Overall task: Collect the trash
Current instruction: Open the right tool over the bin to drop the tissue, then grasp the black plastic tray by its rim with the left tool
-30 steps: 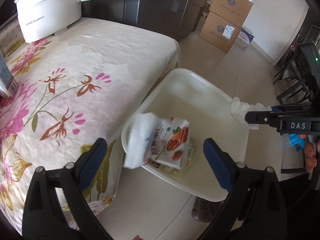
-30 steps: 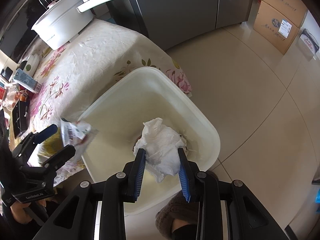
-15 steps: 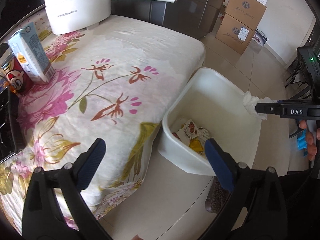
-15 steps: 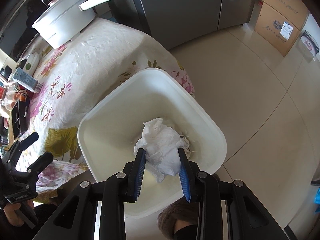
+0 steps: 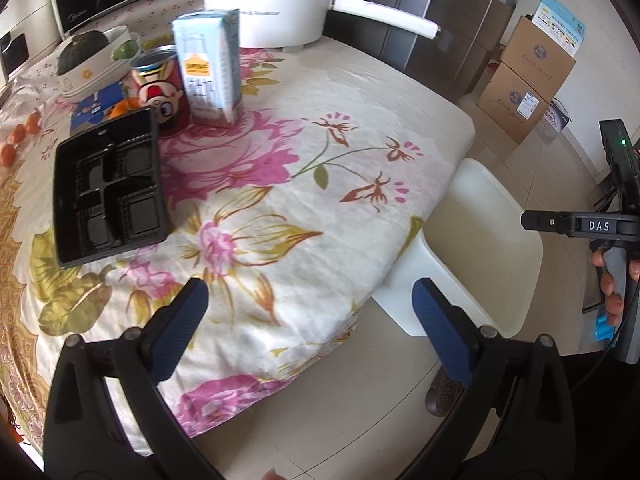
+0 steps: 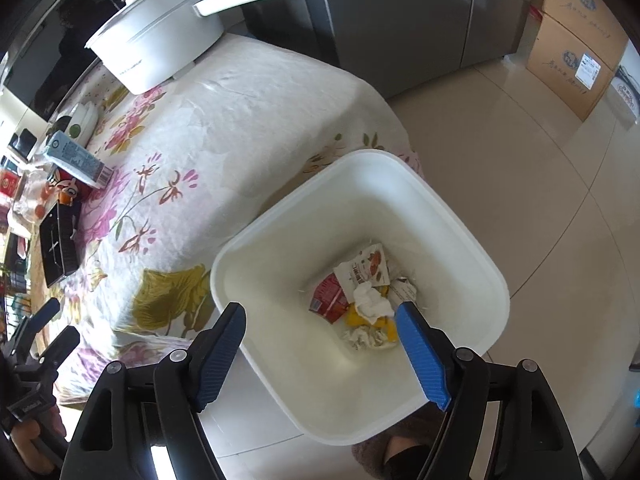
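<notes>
Left gripper [image 5: 306,304] – jaws wide, empty – is nearer the black tray [image 5: 108,188], ahead-left on the table; right gripper [image 6: 320,344] gapes empty over the bin [image 6: 496,280].

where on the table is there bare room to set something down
Free: the broad floral tablecloth stretch between the milk carton and the table edge beside the white bin, and the corner in front of the white pot. Crowded: the far left, where black tray, red can, bowls and oranges cluster.
</notes>
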`<action>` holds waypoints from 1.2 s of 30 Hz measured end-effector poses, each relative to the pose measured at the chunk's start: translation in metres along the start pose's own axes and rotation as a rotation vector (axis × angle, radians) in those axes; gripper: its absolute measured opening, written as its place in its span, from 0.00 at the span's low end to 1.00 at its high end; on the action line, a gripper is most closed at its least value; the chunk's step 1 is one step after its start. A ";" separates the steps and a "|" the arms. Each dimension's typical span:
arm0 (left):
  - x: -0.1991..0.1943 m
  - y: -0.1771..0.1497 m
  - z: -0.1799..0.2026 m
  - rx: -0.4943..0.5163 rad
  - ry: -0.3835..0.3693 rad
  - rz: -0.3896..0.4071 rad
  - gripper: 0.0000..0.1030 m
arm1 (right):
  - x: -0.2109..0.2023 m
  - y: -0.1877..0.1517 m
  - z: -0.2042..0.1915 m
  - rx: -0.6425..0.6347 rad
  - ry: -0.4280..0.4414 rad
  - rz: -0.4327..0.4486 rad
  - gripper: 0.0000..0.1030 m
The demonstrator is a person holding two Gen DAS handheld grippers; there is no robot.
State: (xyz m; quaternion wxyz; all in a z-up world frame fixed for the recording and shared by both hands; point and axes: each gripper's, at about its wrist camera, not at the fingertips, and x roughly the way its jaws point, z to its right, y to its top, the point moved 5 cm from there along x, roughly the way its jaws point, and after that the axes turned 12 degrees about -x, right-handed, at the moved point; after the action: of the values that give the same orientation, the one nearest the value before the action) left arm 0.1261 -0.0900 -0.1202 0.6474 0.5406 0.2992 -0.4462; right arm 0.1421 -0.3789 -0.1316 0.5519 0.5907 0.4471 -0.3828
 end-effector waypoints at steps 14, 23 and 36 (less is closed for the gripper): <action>-0.028 0.003 -0.081 -0.169 0.023 0.010 0.99 | 0.006 0.027 -0.102 -0.140 0.057 0.006 0.80; -0.032 0.021 -0.144 -0.324 0.014 -0.011 0.99 | 0.011 0.047 -0.156 -0.207 0.098 0.007 0.80; 0.016 0.057 -0.169 -0.384 0.058 0.008 0.99 | 0.029 0.064 -0.182 -0.297 0.052 -0.020 0.81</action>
State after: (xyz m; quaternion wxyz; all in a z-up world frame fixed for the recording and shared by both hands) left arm 0.2006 0.0700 -0.1487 0.7315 0.4208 0.3954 -0.3626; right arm 0.2047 -0.1941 -0.1210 0.6177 0.5077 0.5189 -0.3025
